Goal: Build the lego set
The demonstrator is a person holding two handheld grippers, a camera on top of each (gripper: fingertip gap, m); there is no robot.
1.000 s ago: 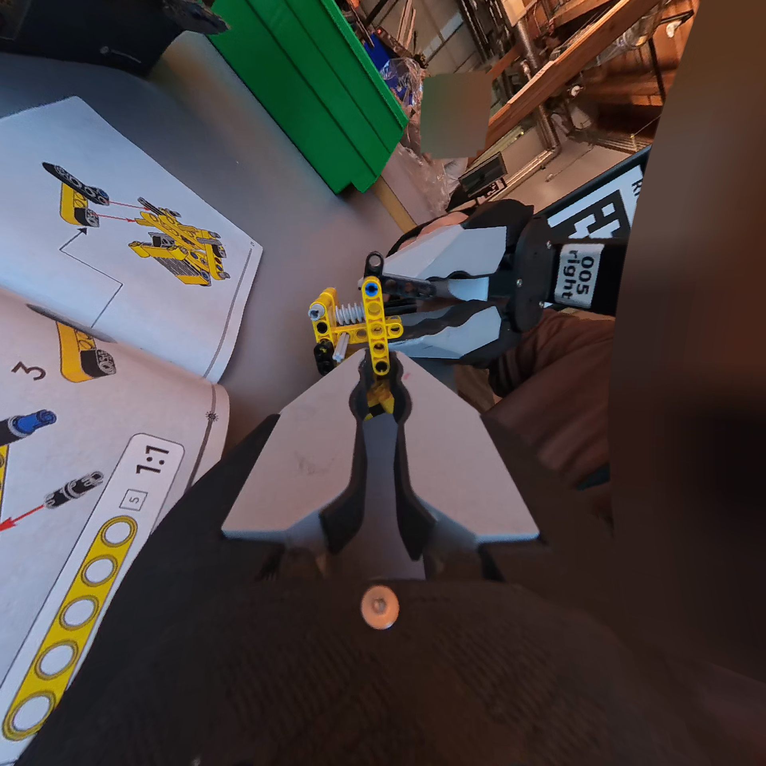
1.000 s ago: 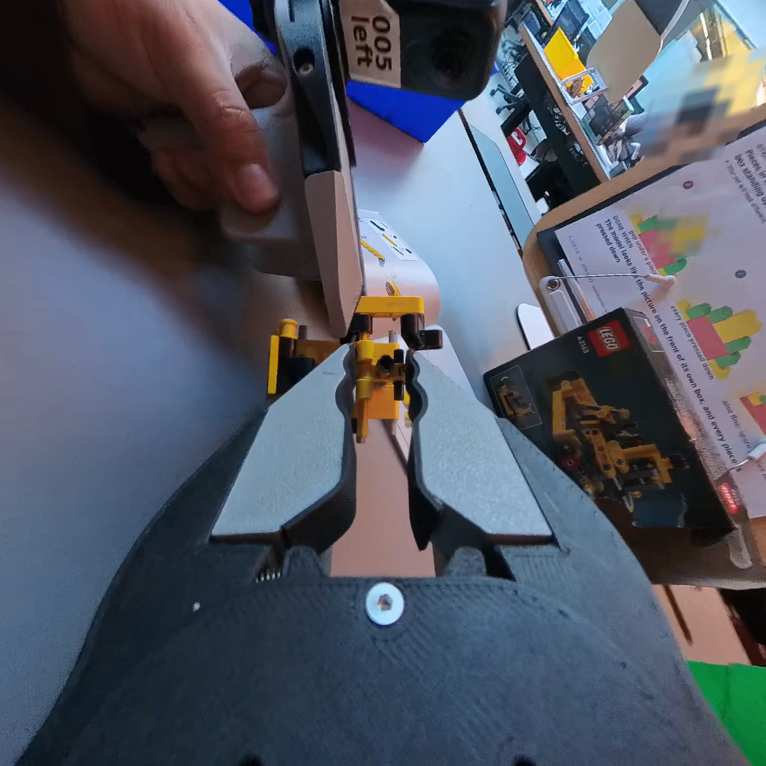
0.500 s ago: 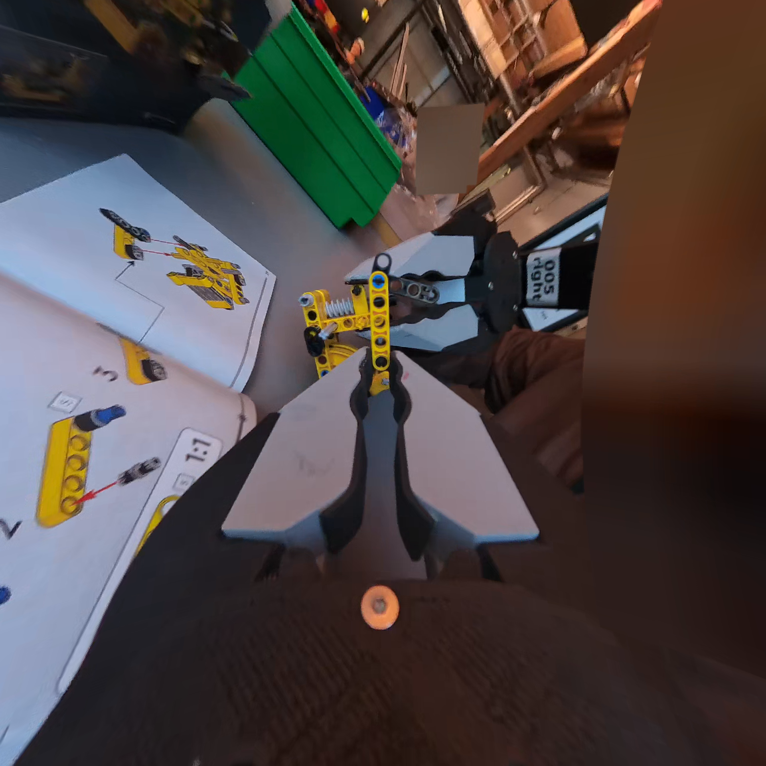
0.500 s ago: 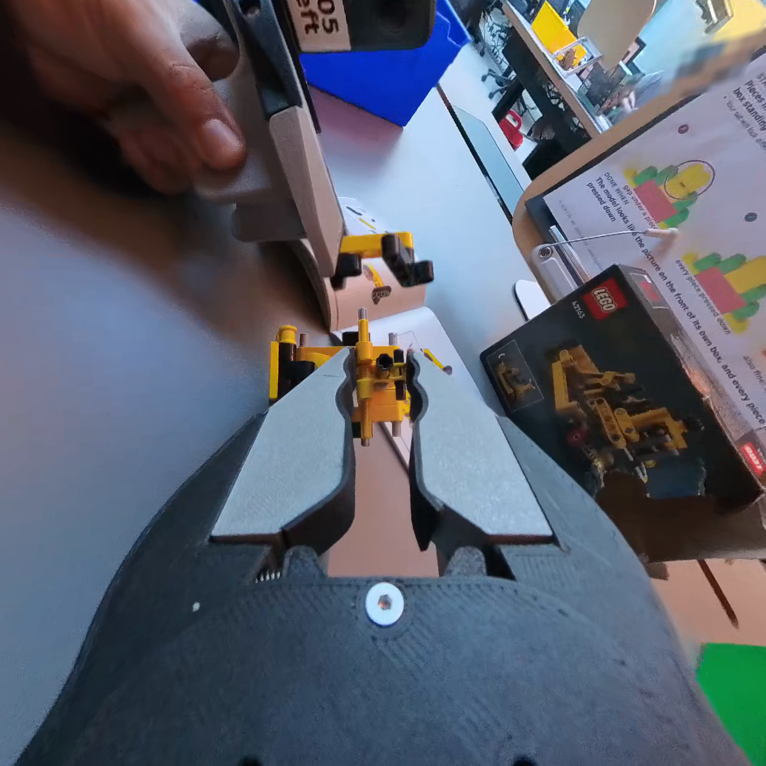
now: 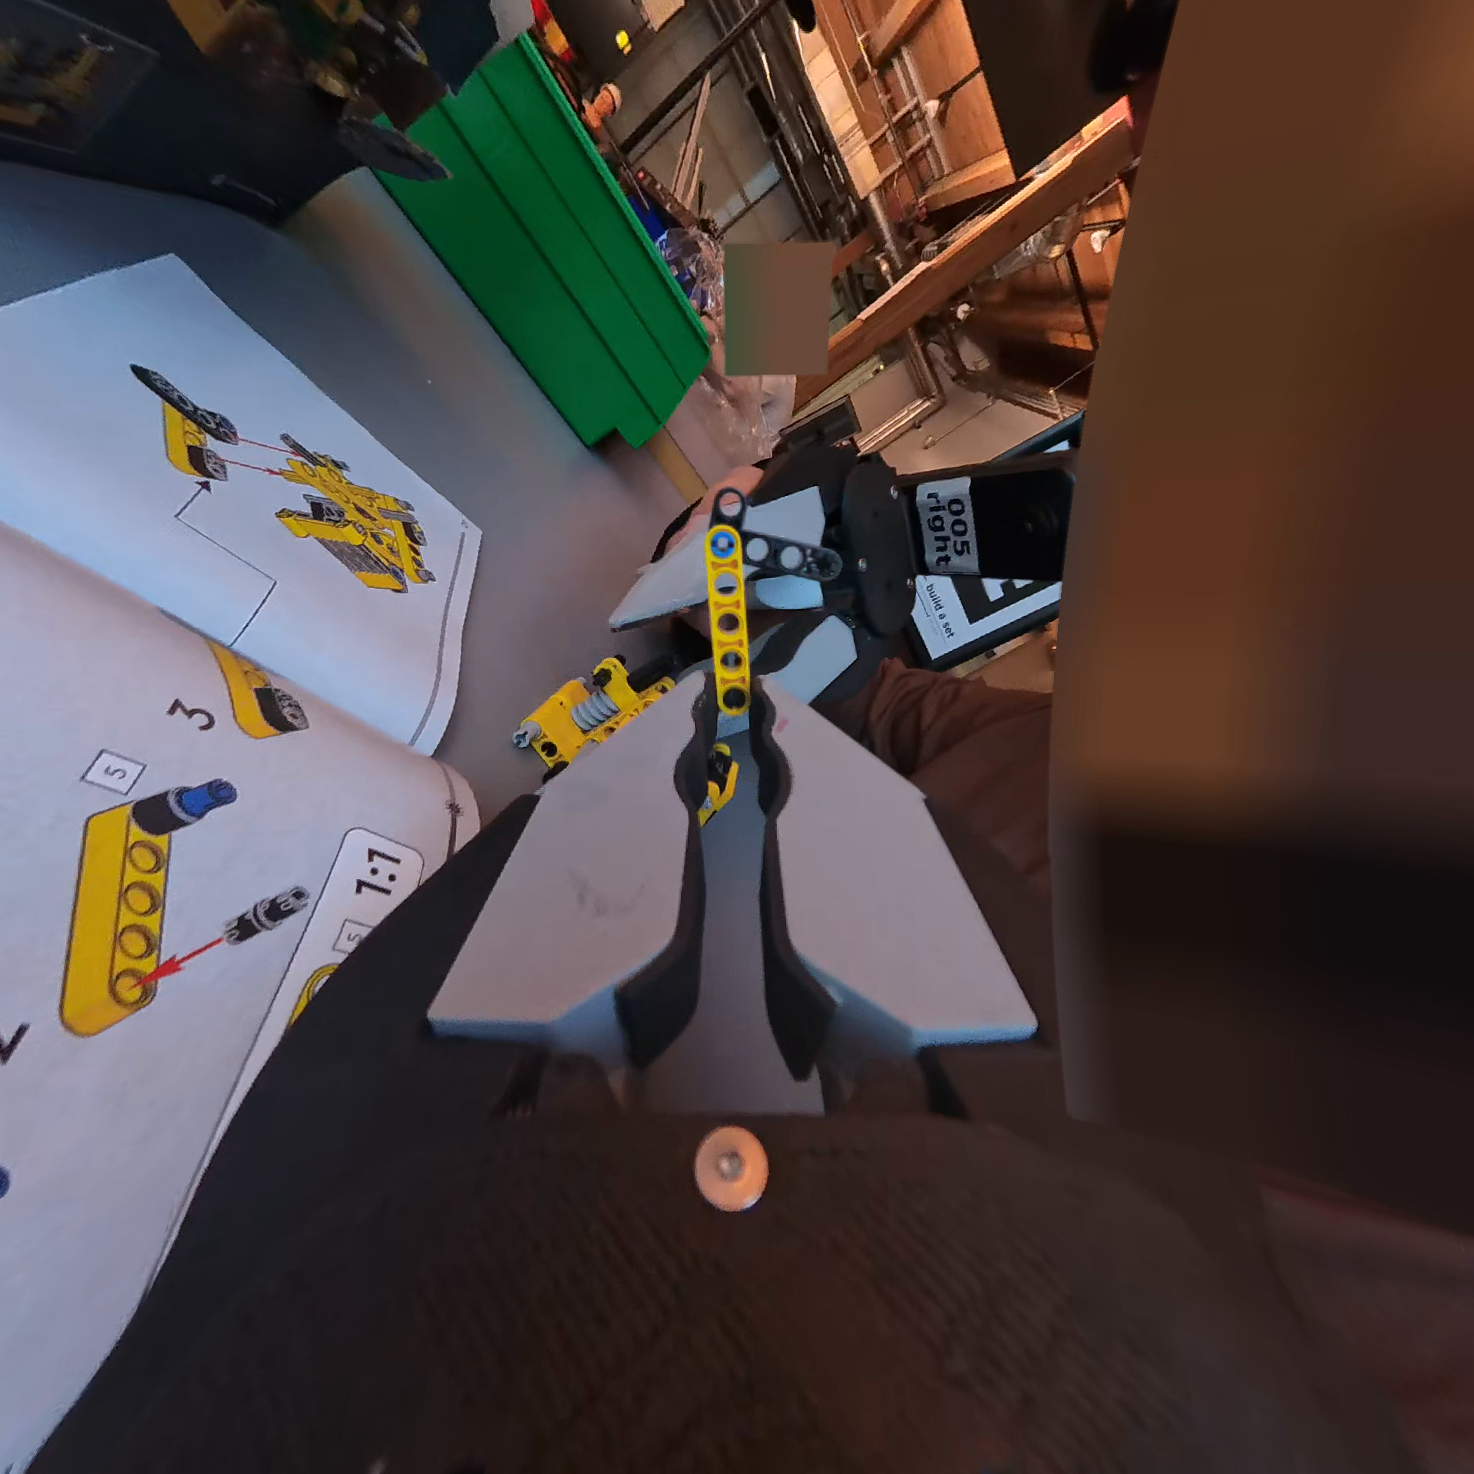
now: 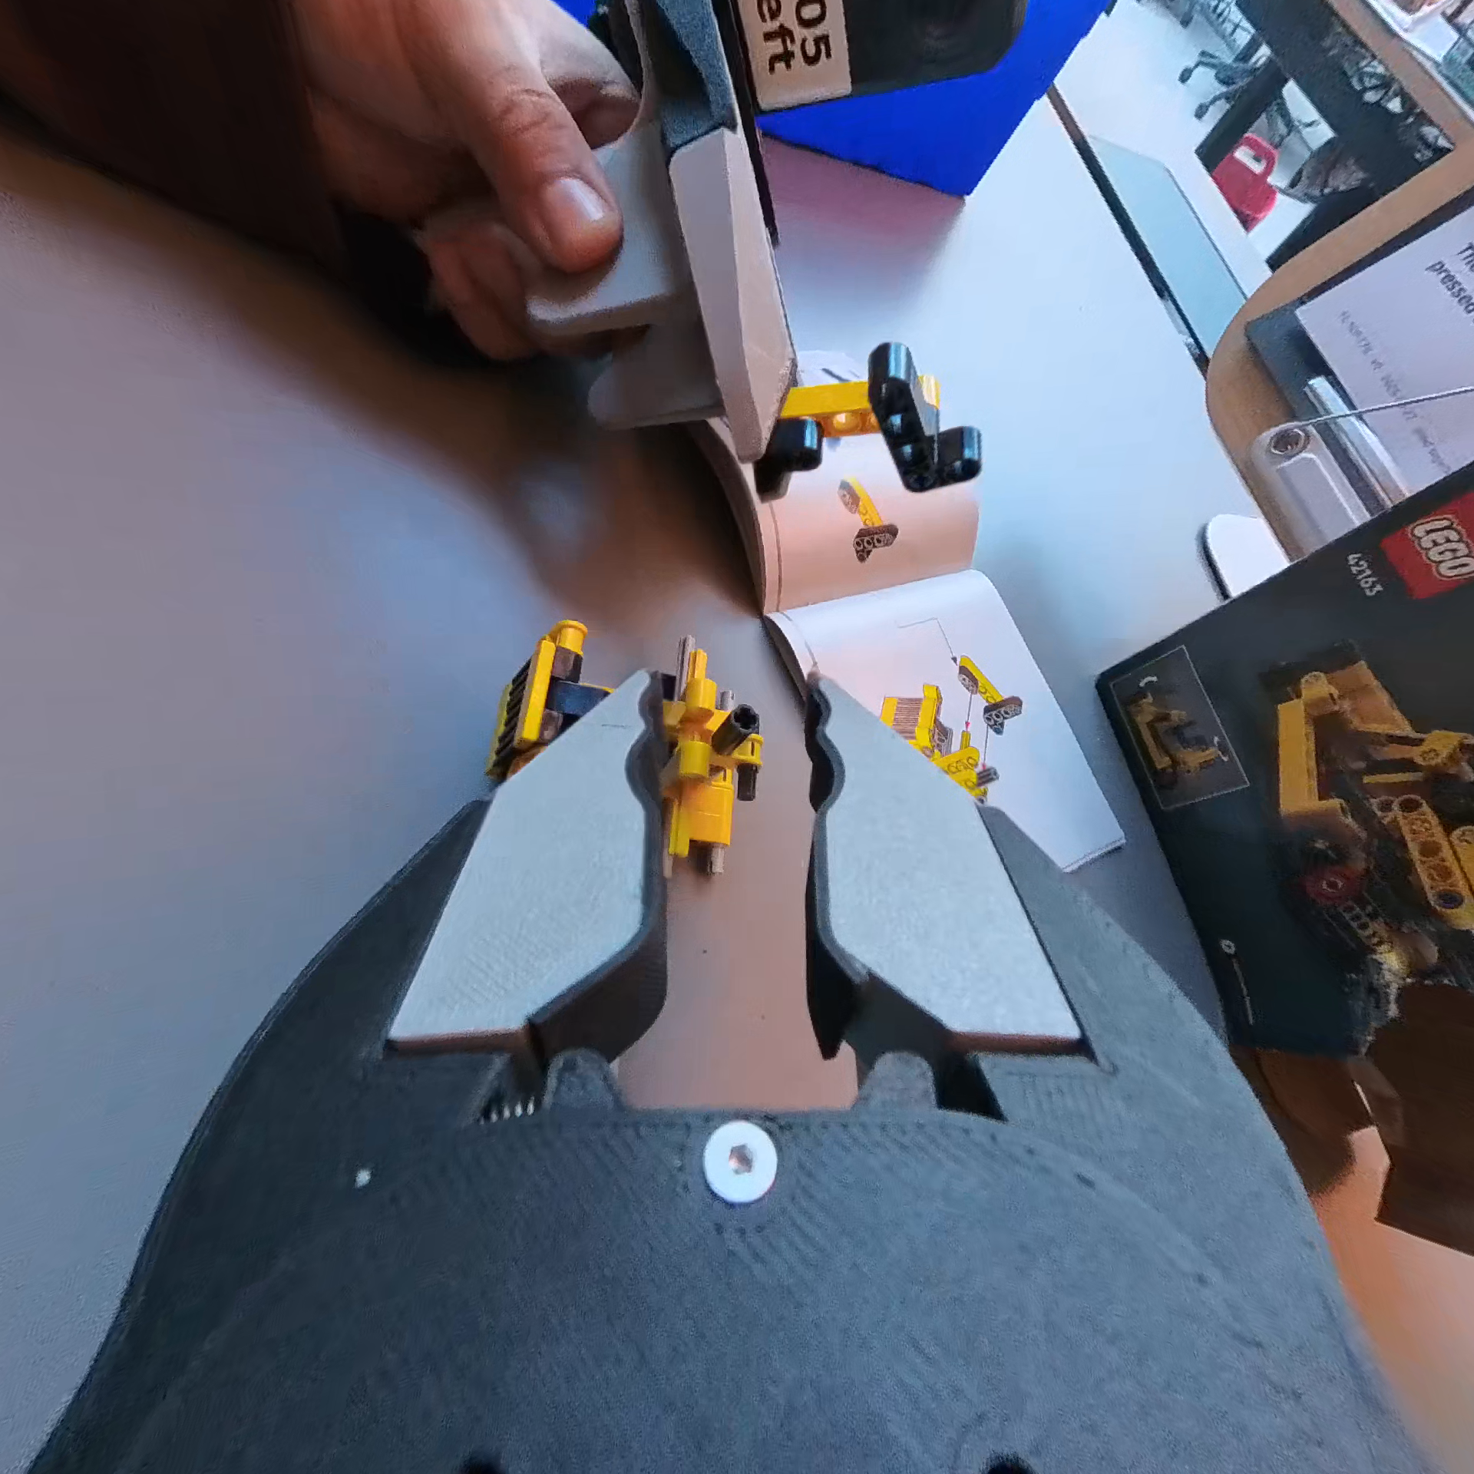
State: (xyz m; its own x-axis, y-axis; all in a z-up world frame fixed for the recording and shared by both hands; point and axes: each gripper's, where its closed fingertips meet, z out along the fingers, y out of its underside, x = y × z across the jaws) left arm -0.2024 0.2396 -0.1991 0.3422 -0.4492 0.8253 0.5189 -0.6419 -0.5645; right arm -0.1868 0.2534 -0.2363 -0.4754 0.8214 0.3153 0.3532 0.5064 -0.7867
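My left gripper [image 5: 730,706] is shut on the lower end of a yellow holed beam [image 5: 730,622] with a black angled piece [image 5: 778,552] pinned at its top, and holds it in the air. It also shows in the right wrist view [image 6: 766,443], with the beam [image 6: 829,407] sticking out. My right gripper [image 6: 730,690] is open. The small yellow and black model [image 6: 702,766] lies on the grey table between its fingers. The model also shows in the left wrist view [image 5: 586,710], below and left of the held beam.
The open instruction booklet [image 5: 239,574] lies on the table left of the model. A green bin [image 5: 558,239] stands behind it. The black set box [image 6: 1316,758] lies to the right, with a clipboard [image 6: 1356,319] and a blue bin [image 6: 917,120] farther back. Some 5 cm of space lies between my two pairs of fingers.
My left gripper has lifted the yellow beam with its black piece up and away from the model. My right gripper has opened and let go of the model, which now lies on the table.
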